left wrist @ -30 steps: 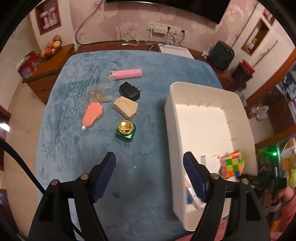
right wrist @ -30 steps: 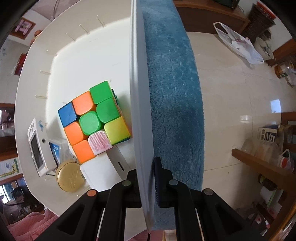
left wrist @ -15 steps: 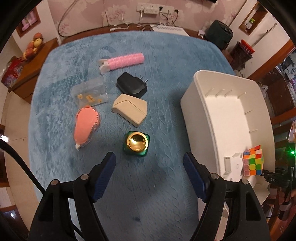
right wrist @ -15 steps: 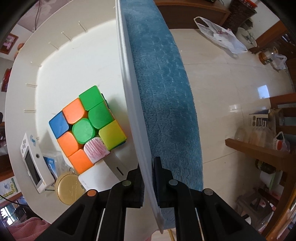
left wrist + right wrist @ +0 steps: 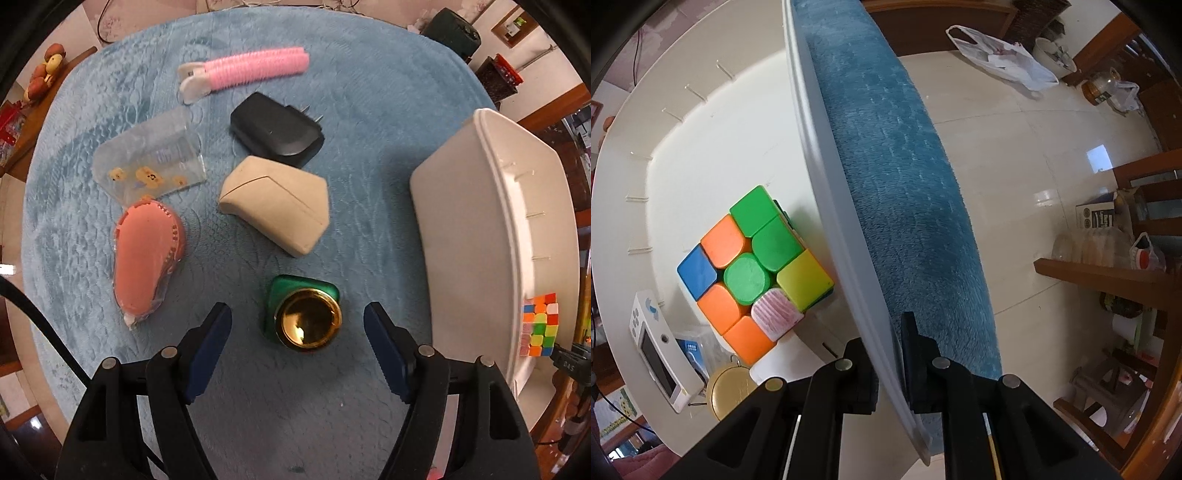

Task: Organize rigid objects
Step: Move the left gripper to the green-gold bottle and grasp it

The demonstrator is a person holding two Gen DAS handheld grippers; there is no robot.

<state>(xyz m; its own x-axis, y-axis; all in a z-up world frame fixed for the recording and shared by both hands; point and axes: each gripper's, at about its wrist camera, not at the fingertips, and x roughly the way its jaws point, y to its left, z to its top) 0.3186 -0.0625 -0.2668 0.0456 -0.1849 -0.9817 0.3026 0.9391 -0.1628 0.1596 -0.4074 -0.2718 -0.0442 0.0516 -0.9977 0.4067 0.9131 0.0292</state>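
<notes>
Desk (image 5: 369, 92) with blue plush cover; white bin (image 5: 480, 221) at its right edge, right tool (image 5: 888, 332) clamped on bin wall. Left tool (image 5: 297, 317) wide, straddling green gold-capped bottle (image 5: 303, 314); should descend, centre, squeeze body below cap.

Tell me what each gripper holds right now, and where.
Right gripper clamps the white bin by its side wall at the rim. Left gripper is open, holding nothing.
</notes>
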